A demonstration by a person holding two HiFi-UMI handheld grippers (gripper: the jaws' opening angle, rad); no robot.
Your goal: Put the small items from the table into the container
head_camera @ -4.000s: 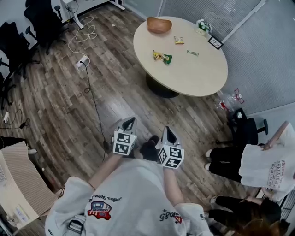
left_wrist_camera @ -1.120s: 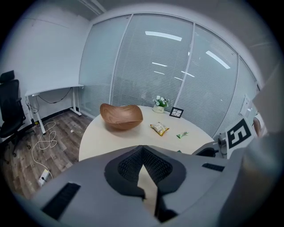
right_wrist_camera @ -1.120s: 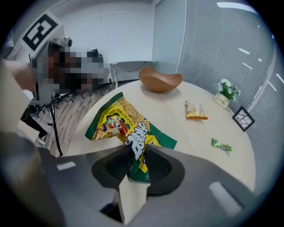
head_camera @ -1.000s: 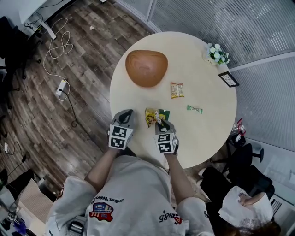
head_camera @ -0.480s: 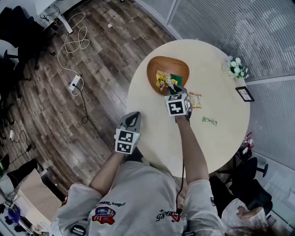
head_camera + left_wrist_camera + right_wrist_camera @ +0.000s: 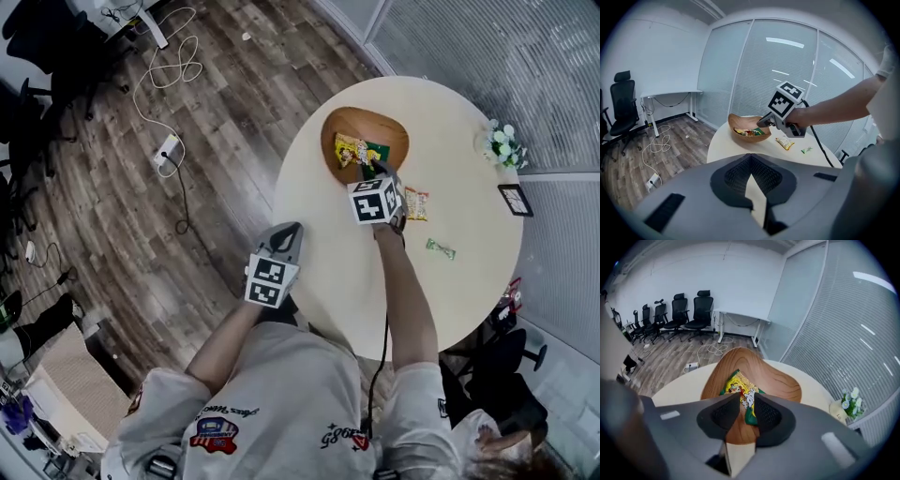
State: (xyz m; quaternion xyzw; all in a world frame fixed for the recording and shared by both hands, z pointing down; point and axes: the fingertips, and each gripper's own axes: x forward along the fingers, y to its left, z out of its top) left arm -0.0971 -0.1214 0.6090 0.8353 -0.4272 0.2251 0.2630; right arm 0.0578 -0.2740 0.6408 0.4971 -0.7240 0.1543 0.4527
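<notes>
A yellow-and-green snack packet (image 6: pixel 354 150) hangs low inside the brown wooden bowl (image 6: pixel 391 131) on the far side of the round table (image 6: pixel 328 272). My right gripper (image 6: pixel 378 170) reaches over the bowl's near rim and is shut on the packet's near edge. In the right gripper view the packet (image 6: pixel 737 386) sits pinched between the pads of the right gripper (image 6: pixel 746 402), above the bowl (image 6: pixel 776 378). My left gripper (image 6: pixel 289 229) hovers over the table's near-left edge, shut and empty. The left gripper (image 6: pixel 750 160) looks toward the bowl (image 6: pixel 739 121).
An orange snack packet (image 6: pixel 416 203) lies on the table right of the bowl, and a small green packet (image 6: pixel 440 249) lies further right. A pot of white flowers (image 6: pixel 501 142) and a small picture frame (image 6: pixel 517 200) stand near the far-right edge. Cables (image 6: pixel 178 66) lie on the floor.
My right gripper has carried the yellow-and-green packet from the table's near side out over the bowl. The left gripper has stayed near the table's near edge, drifting only a little.
</notes>
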